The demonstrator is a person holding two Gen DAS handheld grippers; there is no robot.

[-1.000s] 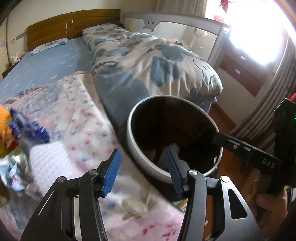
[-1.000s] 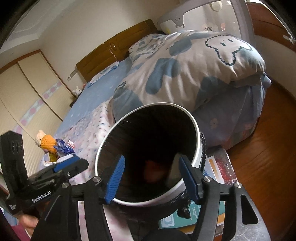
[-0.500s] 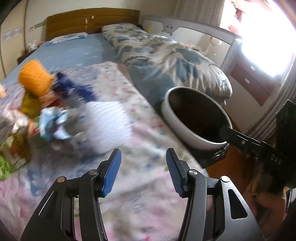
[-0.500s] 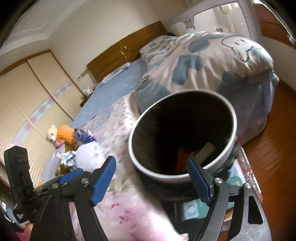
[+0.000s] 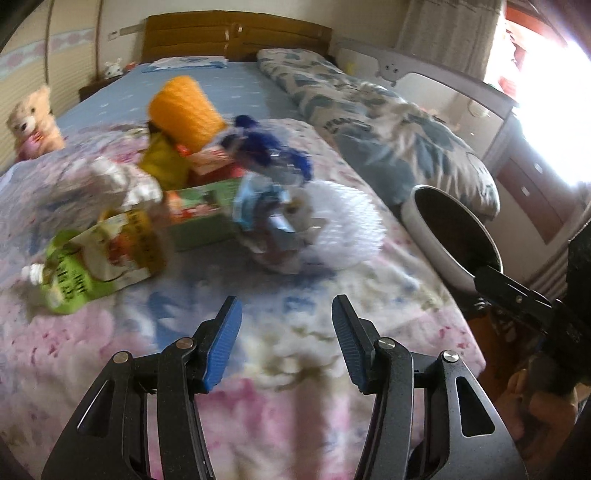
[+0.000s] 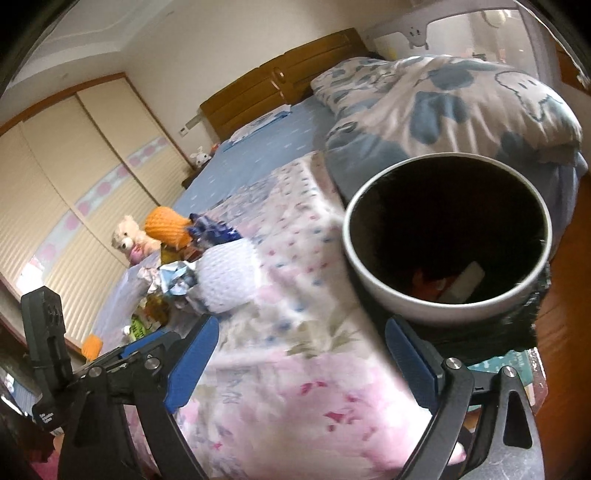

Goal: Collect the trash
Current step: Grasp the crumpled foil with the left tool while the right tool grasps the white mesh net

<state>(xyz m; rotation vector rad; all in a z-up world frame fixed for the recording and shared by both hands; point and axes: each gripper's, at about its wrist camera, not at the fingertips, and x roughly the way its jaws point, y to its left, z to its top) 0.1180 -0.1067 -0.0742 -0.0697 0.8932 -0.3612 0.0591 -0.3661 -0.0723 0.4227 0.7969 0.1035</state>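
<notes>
Wrappers (image 5: 258, 206) heaped beyond both empty, open hand-held grippers (image 5: 286, 341) (image 6: 306, 358), bin (image 6: 447, 236) beside bed (image 5: 258, 398).

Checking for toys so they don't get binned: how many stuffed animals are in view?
2. A tan teddy bear sits at the bed's left edge beyond the trash pile; a small white bunny sits by the headboard. Others may be hidden.

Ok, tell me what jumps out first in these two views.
A jumble of trash lies mid-bed on the floral blanket: an orange foam net, a green pouch, crumpled wrappers. At the bed's right edge stands a white-rimmed bin with a dark inside and scraps at the bottom. Both the left gripper and right gripper are empty and open.
</notes>
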